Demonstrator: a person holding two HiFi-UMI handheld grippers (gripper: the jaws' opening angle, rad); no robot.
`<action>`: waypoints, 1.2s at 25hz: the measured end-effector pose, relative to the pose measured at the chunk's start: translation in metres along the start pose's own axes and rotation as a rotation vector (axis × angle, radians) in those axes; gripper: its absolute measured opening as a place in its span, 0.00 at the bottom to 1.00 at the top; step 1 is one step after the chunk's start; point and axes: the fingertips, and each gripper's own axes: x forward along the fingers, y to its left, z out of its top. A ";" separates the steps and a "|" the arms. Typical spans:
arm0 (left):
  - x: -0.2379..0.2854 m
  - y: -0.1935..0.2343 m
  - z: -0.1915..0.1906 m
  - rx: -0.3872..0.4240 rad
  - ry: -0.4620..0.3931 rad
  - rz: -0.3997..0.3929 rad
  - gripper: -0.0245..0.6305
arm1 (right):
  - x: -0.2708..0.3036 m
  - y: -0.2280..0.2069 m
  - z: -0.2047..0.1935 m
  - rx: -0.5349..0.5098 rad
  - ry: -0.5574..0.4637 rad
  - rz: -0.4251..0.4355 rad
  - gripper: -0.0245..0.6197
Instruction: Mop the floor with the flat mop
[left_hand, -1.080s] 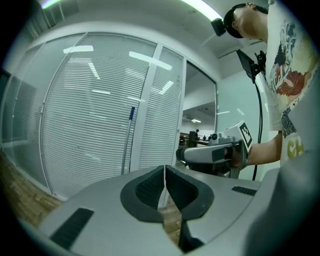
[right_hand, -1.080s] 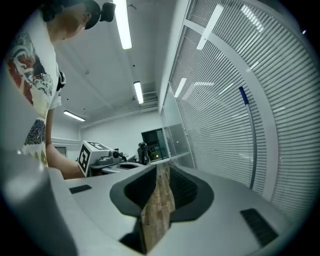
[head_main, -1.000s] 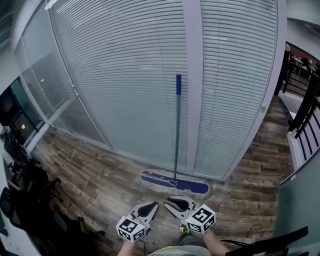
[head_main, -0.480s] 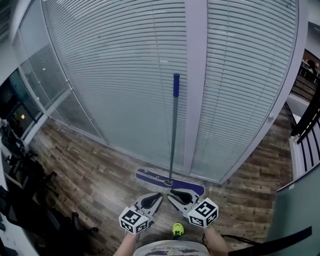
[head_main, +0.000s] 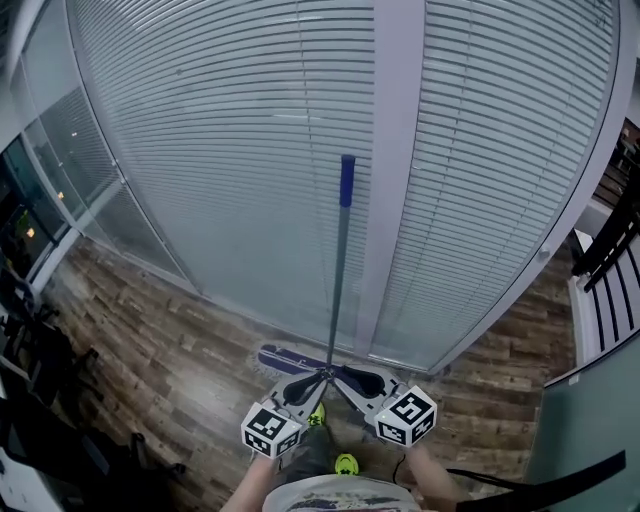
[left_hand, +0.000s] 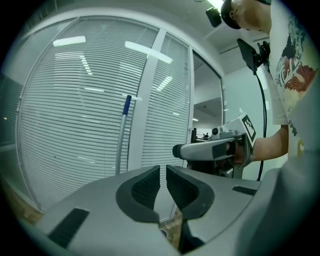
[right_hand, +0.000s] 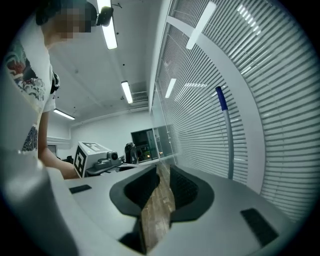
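Note:
The flat mop leans upright against the blind-covered glass wall. Its grey pole (head_main: 337, 290) is topped by a blue grip (head_main: 347, 180). Its blue head (head_main: 285, 359) lies on the wood floor, partly hidden behind my grippers. My left gripper (head_main: 319, 377) and right gripper (head_main: 339, 375) are side by side just in front of the pole's lower end, both shut and empty. From the left gripper (left_hand: 163, 167), the pole (left_hand: 120, 145) stands ahead to the left. In the right gripper view the gripper (right_hand: 163, 168) has the pole (right_hand: 229, 145) ahead to the right.
A white post (head_main: 385, 170) divides the glass wall (head_main: 220, 150) behind the mop. Dark office chairs (head_main: 40, 385) crowd the left, and a black railing (head_main: 612, 245) stands at the right. The person's yellow-green shoes (head_main: 345, 463) are on the wood floor (head_main: 170, 350).
The person has walked closer to the wall. Both grippers moved forward together toward the mop; their tips now overlap the mop head's middle. Jaws stayed shut.

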 end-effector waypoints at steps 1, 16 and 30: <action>0.009 0.010 -0.001 0.003 0.002 -0.006 0.06 | 0.007 -0.009 0.000 -0.005 0.003 -0.009 0.15; 0.161 0.172 0.072 0.104 -0.001 -0.177 0.20 | 0.121 -0.180 0.092 -0.074 -0.040 -0.253 0.17; 0.288 0.247 0.115 0.231 -0.047 -0.265 0.33 | 0.177 -0.302 0.168 -0.197 -0.064 -0.506 0.31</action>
